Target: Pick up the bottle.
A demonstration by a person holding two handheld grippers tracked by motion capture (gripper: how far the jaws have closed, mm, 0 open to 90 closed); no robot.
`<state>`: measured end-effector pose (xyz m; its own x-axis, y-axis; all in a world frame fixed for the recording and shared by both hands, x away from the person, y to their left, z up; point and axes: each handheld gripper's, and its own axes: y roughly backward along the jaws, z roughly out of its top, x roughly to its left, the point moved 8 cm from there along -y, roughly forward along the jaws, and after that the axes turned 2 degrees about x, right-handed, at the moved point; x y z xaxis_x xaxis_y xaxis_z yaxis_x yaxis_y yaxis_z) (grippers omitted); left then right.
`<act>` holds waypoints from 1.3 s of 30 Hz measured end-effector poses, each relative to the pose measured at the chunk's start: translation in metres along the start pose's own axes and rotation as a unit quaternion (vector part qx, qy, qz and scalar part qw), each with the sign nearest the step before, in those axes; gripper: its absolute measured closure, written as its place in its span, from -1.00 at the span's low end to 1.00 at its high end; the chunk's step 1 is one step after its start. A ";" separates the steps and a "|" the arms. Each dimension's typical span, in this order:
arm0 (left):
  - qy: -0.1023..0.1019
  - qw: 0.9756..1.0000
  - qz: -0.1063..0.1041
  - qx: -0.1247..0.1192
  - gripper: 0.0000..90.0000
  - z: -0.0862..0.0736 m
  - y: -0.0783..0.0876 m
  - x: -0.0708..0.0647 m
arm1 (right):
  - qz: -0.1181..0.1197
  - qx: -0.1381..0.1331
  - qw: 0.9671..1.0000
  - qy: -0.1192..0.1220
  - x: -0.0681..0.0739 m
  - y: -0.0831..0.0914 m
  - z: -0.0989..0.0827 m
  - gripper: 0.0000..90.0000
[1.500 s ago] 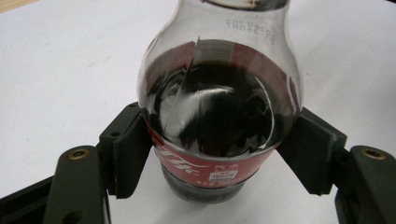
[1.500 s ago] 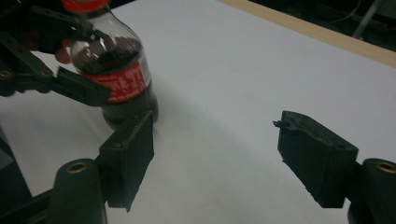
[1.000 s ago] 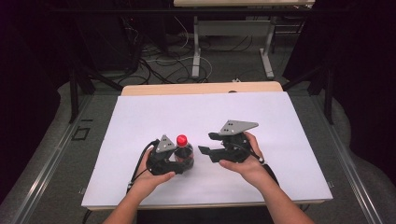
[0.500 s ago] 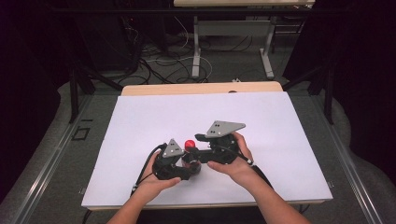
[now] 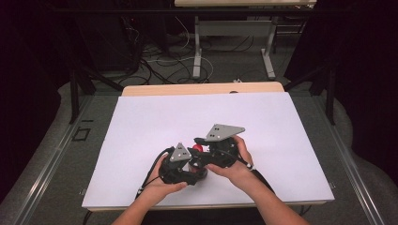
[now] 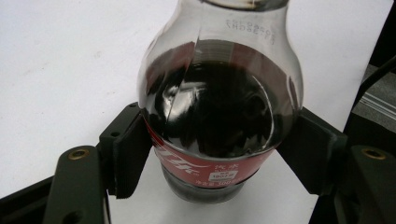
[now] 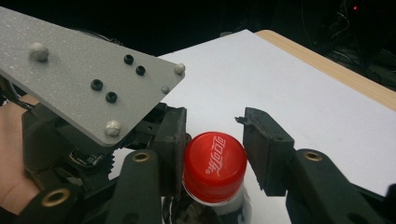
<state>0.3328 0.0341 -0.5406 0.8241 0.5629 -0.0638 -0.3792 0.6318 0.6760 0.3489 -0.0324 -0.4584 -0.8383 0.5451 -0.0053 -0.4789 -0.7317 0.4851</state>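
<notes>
Your left gripper (image 6: pixel 210 186) clamps the bottle (image 6: pixel 219 116) at its label; your right gripper (image 7: pixel 215 163), jaws just closing, pinches the cap (image 7: pixel 215 165) atop it

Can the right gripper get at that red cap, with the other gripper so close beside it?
Probably yes. The right gripper already has its jaws around the red cap, having just been closing on it. The left gripper clamps the bottle lower down, on its body, leaving the cap free.

table: you've got a white top (image 5: pixel 155 122) mid-frame, wood edge (image 5: pixel 202 88) at its far side
cables: tangled on floor (image 5: pixel 162 58), upper centre
desk legs: white pair (image 5: pixel 197 47), top centre
</notes>
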 end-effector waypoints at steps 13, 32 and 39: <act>-0.005 1.000 -0.003 0.000 -0.31 0.000 -0.001 -0.003 | 0.032 0.011 0.999 0.014 0.000 0.003 -0.002 0.37; -0.038 0.998 -0.043 -0.003 -0.32 0.002 0.003 -0.014 | 0.224 0.077 0.962 0.137 -0.004 0.012 0.003 0.37; -0.014 1.000 -0.023 -0.009 -0.32 0.003 0.004 -0.005 | 0.181 0.047 0.978 0.088 -0.006 0.015 0.010 0.02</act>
<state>0.3285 0.0318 -0.5356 0.8519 0.5184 -0.0744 -0.3479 0.6663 0.6596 0.3493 -0.0418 -0.4424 -0.9844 0.1725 0.0352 -0.1235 -0.8189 0.5605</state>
